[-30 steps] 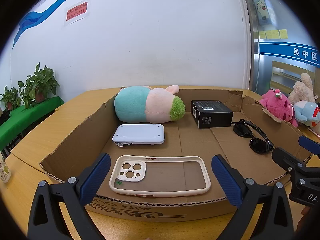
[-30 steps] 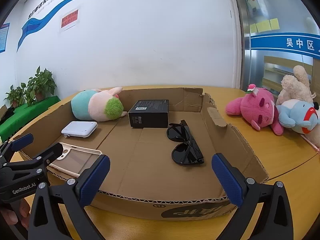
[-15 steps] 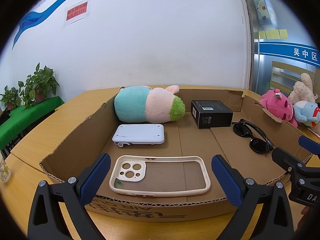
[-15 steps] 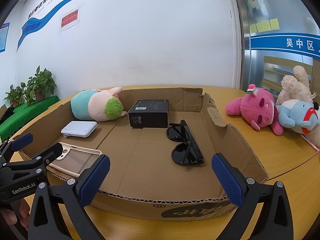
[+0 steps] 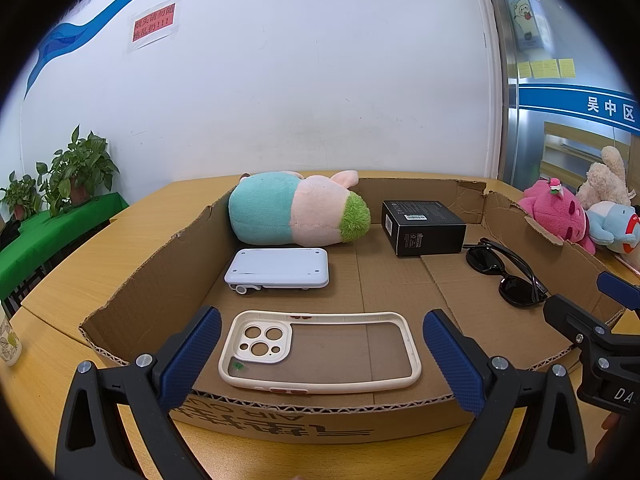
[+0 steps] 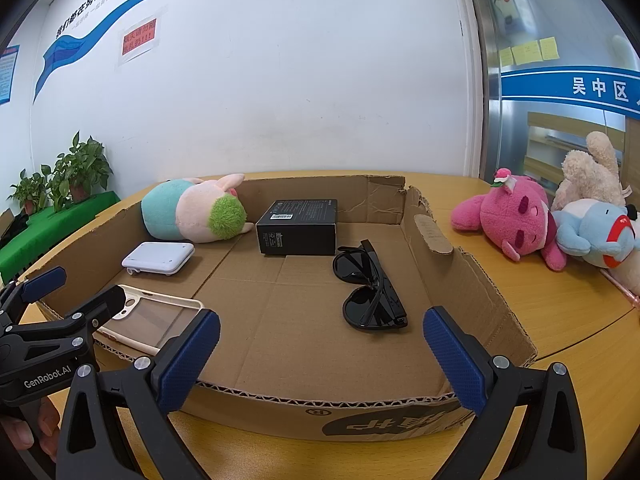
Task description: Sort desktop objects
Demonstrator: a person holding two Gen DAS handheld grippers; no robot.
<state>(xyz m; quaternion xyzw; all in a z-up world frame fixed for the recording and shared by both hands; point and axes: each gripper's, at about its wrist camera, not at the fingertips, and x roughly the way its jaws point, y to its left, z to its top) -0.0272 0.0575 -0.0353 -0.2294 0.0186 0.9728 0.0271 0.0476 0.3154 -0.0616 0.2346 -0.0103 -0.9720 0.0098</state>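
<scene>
A shallow cardboard tray (image 5: 168, 248) (image 6: 472, 280) on the wooden table holds a cream phone case (image 5: 320, 354) (image 6: 152, 320), a white flat device (image 5: 278, 268) (image 6: 160, 258), a teal-pink-green plush (image 5: 296, 212) (image 6: 192, 212), a black box (image 5: 422, 226) (image 6: 298, 226) and black sunglasses (image 5: 504, 272) (image 6: 370, 292). My left gripper (image 5: 320, 364) is open and empty, just in front of the tray's near wall by the phone case. My right gripper (image 6: 320, 360) is open and empty, in front of the near wall by the sunglasses.
A pink plush (image 6: 512, 220), a blue plush (image 6: 596, 232) and a beige plush (image 6: 592, 172) lie on the table to the right of the tray. Potted plants (image 5: 76, 172) stand on a green surface at the far left. A patterned cup (image 5: 8, 340) stands at the left edge.
</scene>
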